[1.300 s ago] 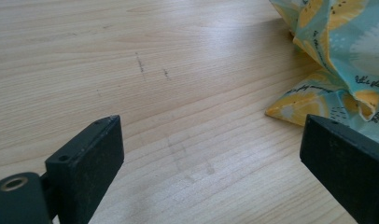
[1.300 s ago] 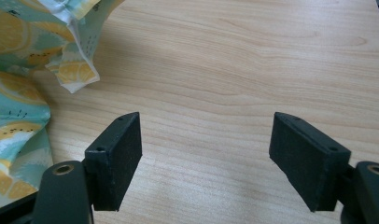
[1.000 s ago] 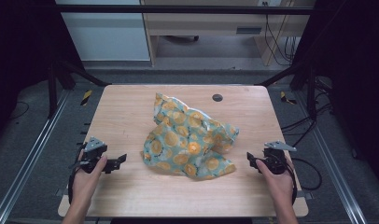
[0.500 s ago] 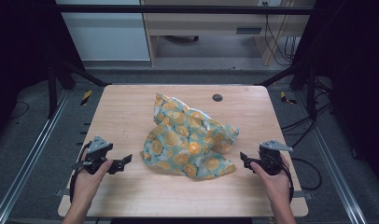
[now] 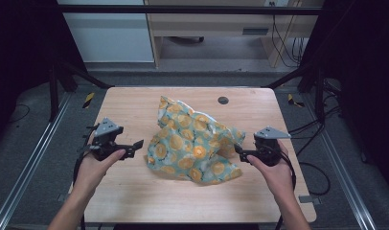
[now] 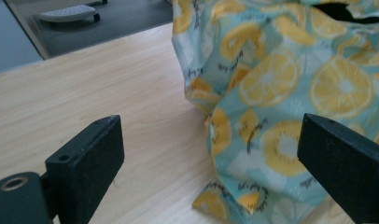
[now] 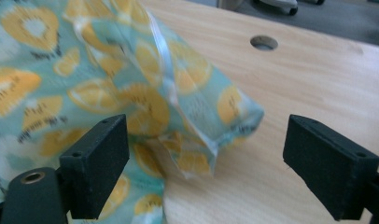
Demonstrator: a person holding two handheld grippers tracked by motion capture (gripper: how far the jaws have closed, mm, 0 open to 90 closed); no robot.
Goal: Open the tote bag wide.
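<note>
Crumpled cloth (image 5: 195, 143) lies mid-table (image 5: 135, 201), nothing on top of it; a small hole (image 5: 223, 100) sits in the board behind. Left gripper (image 5: 135, 146) just left of the cloth, jaws wide, empty. Right gripper (image 5: 240, 149) at its right edge; jaws have just been opening, now wide, gripping nothing.

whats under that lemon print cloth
The crumpled cloth lies on the wooden table, bare wood around its edges. Its folds cover whatever may be beneath the middle, so that cannot be told.
</note>
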